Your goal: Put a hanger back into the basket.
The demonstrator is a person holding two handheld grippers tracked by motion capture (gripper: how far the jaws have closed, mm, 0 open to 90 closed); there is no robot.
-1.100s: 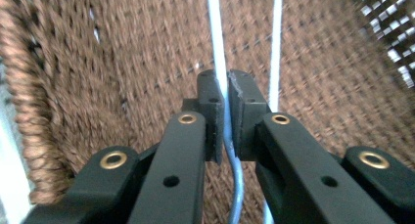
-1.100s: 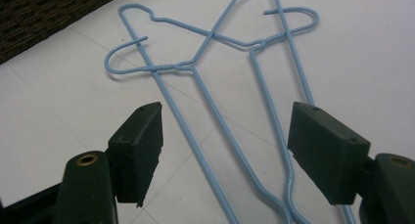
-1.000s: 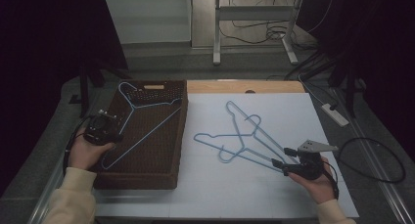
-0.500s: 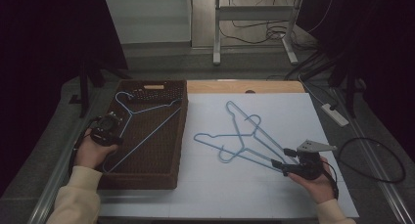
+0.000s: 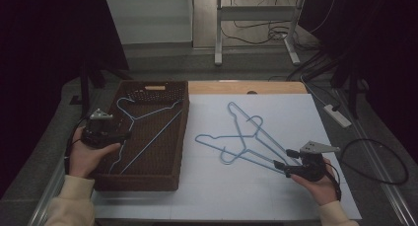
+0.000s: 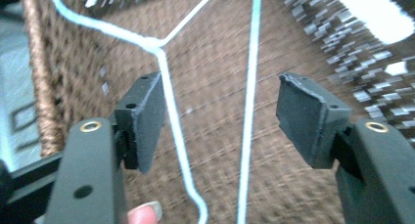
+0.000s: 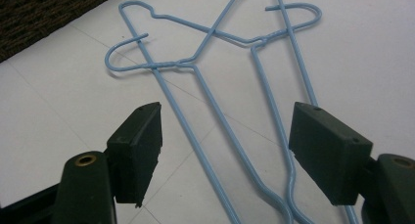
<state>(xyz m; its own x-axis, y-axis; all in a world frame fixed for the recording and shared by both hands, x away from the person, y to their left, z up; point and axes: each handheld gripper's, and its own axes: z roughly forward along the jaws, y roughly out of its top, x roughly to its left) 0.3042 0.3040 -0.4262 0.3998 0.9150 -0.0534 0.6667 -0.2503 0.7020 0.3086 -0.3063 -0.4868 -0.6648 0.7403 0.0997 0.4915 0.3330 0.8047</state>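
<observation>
1. A light blue wire hanger [image 5: 143,132] lies inside the brown woven basket [image 5: 148,179], its hook toward the far left corner and its long bar running diagonally toward the near side.
2. The left gripper [image 5: 123,135] sits at the basket's left rim, just above this hanger. Its jaws have just been opening and now stand wide apart.
3. In the left gripper view the hanger's [image 6: 164,82] wires run between the two pads without being pressed; one wire passes just beside the left pad [image 6: 147,116].
4. The left hand [image 5: 88,154] holds that gripper from outside the basket wall.
5. On the white table surface [image 5: 236,196] to the right of the basket lie two more blue hangers [image 5: 241,137], crossed over each other.
6. The right gripper [image 5: 281,167] rests at the near right end of these hangers, held by the right hand [image 5: 318,181].
7. In the right gripper view its jaws are spread, with the crossed hangers' [image 7: 215,72] wires running between the pads [image 7: 139,145], untouched by either.
</observation>
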